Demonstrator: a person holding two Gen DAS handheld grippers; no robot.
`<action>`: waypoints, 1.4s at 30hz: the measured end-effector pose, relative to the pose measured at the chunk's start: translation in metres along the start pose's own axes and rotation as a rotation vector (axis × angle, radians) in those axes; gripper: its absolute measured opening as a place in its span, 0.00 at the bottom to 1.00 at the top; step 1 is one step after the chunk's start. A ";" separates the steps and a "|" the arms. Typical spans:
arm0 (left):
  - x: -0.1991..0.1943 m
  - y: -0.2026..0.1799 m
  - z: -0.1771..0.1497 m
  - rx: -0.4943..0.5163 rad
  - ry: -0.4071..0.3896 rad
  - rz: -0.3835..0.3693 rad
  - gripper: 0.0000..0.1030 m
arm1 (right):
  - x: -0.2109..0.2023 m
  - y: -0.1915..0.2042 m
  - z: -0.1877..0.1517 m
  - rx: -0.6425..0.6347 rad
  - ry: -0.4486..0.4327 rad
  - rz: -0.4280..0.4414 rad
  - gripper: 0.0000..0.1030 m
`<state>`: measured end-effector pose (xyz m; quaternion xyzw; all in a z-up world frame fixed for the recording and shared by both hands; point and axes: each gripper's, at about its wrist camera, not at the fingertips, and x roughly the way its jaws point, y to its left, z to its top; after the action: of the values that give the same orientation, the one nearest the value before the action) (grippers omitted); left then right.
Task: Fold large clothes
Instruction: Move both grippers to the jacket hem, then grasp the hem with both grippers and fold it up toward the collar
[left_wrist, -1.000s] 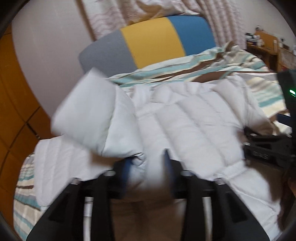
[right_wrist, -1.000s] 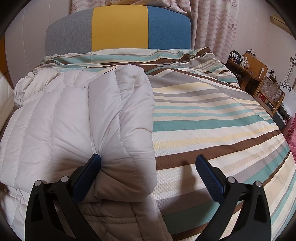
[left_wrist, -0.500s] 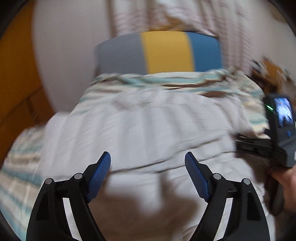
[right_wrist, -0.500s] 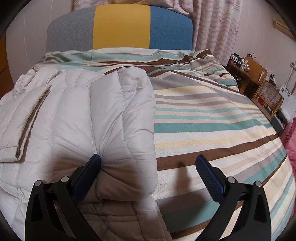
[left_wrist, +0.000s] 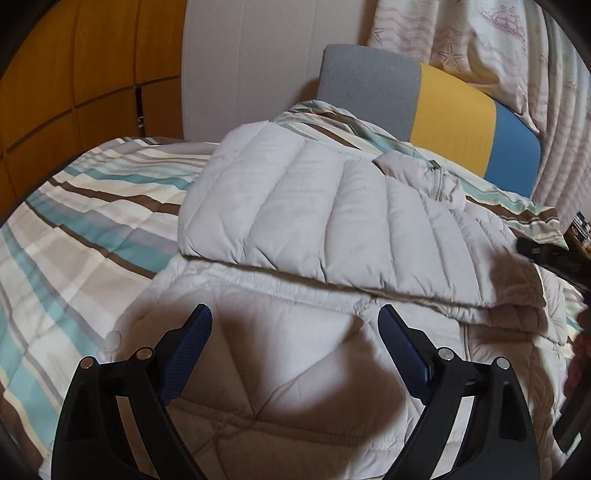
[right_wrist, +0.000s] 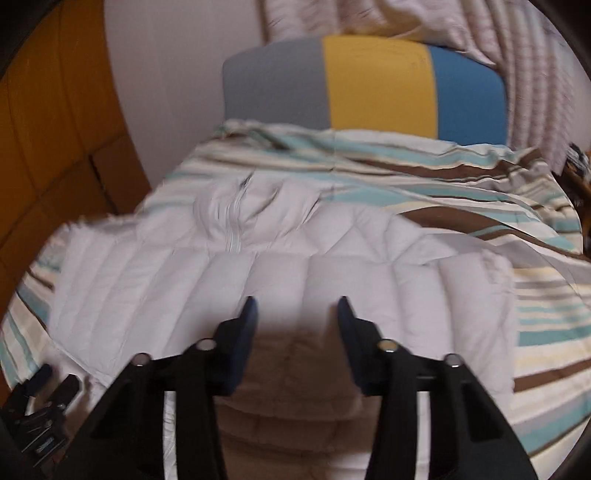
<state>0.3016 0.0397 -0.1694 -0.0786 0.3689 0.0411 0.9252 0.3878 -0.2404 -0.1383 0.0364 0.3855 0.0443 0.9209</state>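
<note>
Striped bedspread (left_wrist: 92, 229), grey-yellow-blue headboard (left_wrist: 436, 107), patterned curtain (left_wrist: 498, 48), orange wooden panels (left_wrist: 74, 66), perhaps a wardrobe

Striped bedcover (left_wrist: 85, 236) lies bare left of the puffy jacket (left_wrist: 332, 221); the headboard (left_wrist: 454, 118) blocks the far side.
</note>
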 end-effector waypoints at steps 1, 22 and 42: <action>-0.001 -0.001 -0.001 0.004 0.001 -0.004 0.88 | 0.011 0.003 -0.001 -0.017 0.026 -0.032 0.27; 0.048 -0.004 0.109 0.023 -0.060 0.057 0.68 | 0.043 -0.021 -0.039 0.037 -0.016 -0.077 0.26; 0.128 0.025 0.092 0.007 0.052 0.047 0.66 | 0.037 -0.016 -0.045 -0.003 -0.003 -0.100 0.26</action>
<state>0.4530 0.0828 -0.1949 -0.0675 0.3949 0.0594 0.9143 0.3822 -0.2504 -0.1979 0.0159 0.3856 -0.0014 0.9225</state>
